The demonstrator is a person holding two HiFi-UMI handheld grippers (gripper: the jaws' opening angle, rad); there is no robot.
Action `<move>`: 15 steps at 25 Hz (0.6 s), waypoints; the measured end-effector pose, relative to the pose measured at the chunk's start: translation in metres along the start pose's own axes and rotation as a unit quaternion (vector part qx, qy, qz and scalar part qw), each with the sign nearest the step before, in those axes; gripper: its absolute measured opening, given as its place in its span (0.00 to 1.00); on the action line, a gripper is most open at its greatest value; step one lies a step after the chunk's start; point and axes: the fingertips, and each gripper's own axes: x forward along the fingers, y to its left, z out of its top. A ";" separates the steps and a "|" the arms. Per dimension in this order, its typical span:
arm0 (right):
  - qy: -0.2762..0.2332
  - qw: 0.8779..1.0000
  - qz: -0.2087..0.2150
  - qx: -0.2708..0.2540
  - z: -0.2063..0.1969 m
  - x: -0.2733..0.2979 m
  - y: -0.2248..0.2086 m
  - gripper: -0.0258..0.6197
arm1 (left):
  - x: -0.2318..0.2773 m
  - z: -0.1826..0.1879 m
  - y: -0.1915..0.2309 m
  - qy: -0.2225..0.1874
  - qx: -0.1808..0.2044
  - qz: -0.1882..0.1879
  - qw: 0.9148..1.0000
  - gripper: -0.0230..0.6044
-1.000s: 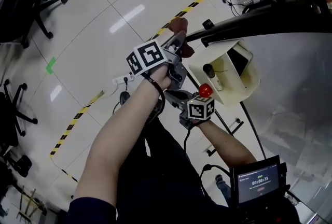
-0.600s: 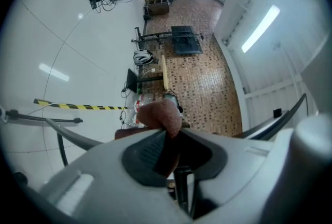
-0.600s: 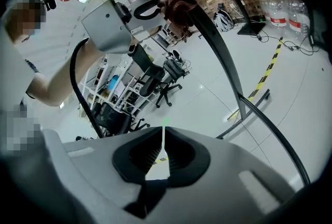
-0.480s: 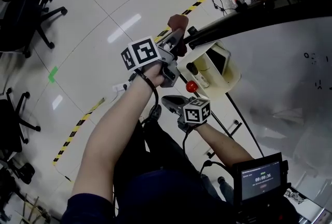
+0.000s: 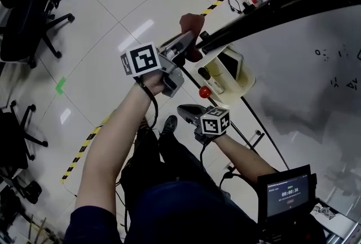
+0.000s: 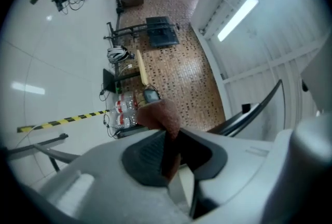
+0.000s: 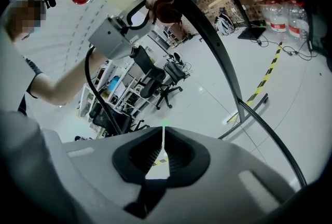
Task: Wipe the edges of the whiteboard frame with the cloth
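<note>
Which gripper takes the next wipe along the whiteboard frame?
Left. The left gripper is shut on the cloth beside the whiteboard frame; the right gripper is shut, empty, and lower, away from it.

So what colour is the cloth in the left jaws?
Reddish brown cloth, clearest in the left gripper view.

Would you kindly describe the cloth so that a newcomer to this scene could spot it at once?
In the head view, the whiteboard fills the right side; follow its black frame down-left to its end. There the left gripper pinches a bunched cloth, next to a cream tray. It is the only soft, reddish-brown thing there, unlike the small round red knob beside the tray.
</note>
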 end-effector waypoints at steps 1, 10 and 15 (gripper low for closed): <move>-0.001 1.000 0.001 -0.002 0.001 -0.001 0.002 0.07 | -0.005 -0.001 -0.007 0.015 0.019 -0.006 1.000 0.14; -0.012 1.000 -0.003 -0.005 0.009 -0.011 0.017 0.07 | -0.053 -0.068 0.025 0.312 0.238 0.087 0.915 0.14; -0.013 1.000 -0.012 -0.006 0.008 -0.015 0.022 0.07 | -0.034 -0.076 0.000 0.373 0.278 0.057 0.884 0.14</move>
